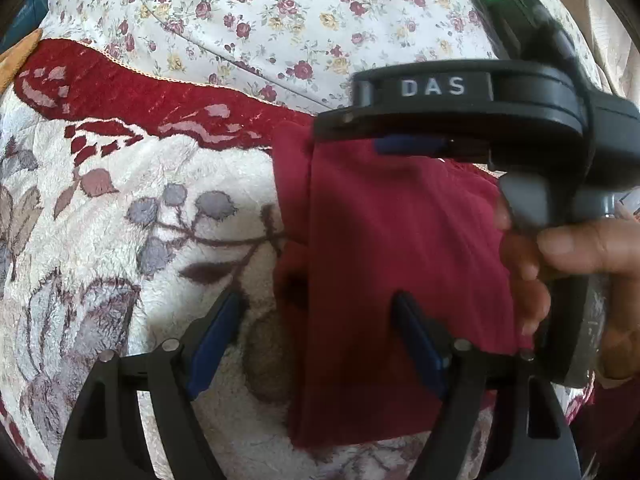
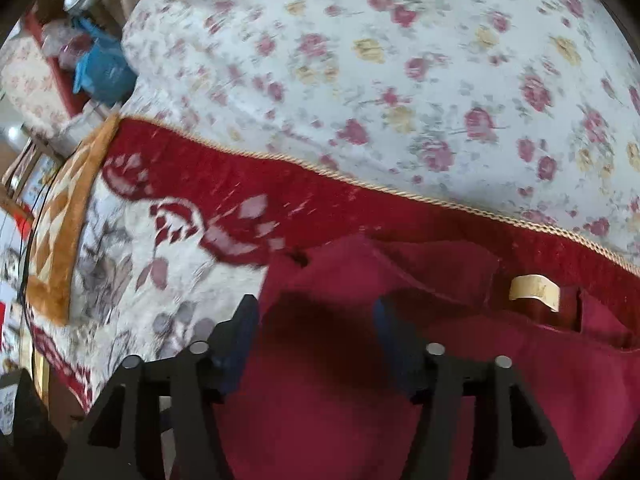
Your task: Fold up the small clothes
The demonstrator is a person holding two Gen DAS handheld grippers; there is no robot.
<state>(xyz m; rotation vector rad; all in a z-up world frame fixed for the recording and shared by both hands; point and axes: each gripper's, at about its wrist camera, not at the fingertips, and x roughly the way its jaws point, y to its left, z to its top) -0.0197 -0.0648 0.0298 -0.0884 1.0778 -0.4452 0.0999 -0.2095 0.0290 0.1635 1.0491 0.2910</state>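
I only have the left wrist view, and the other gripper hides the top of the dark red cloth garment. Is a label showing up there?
Observer: Yes. In the right wrist view a cream label sits at the top opening of the dark red cloth garment, facing up.
Operator: Is the right gripper pinching any cloth?
Observer: No. The right gripper is open, with the garment's folded edge lying between its fingers.
Operator: Anything past the far left corner of the bedding?
Observer: A crumpled blue plastic bag lies there, beyond the plush cream blanket.
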